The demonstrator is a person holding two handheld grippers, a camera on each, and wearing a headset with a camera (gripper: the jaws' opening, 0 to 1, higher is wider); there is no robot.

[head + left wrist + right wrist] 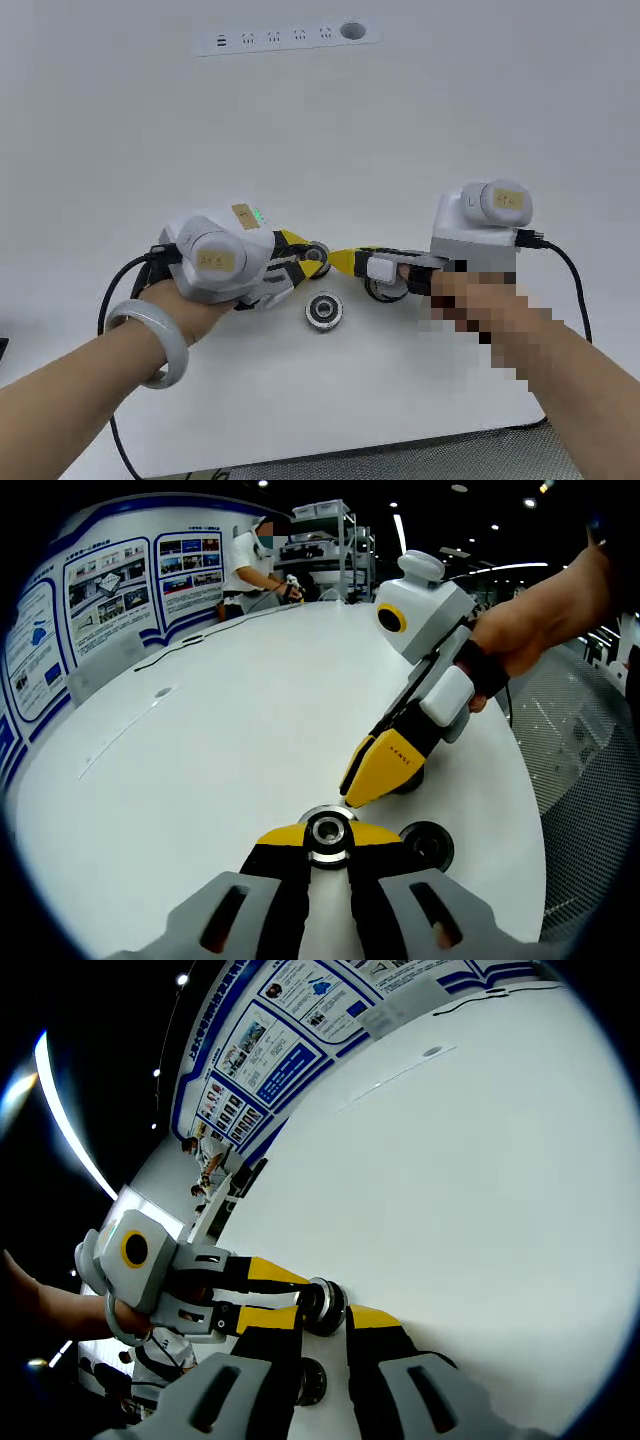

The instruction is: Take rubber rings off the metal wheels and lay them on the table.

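A small metal wheel (pixel 317 256) with a black rubber ring hangs just above the white table (pixel 300 150). My left gripper (pixel 305 257) comes in from the left and is shut on this wheel (pixel 328 832), yellow tips on either side. My right gripper (pixel 340 262) reaches in from the right. Its yellow tips (pixel 352 798) touch the wheel's rim. In the right gripper view the wheel (pixel 322 1305) sits between my right gripper's (pixel 322 1318) own tips, which look shut on the rubber ring.
A second wheel (pixel 323 310) lies flat on the table below the grippers. A third wheel (pixel 380 290) sits under the right gripper. A white power strip (pixel 285 37) lies at the far edge. Cables trail off both grippers near the table's front edge.
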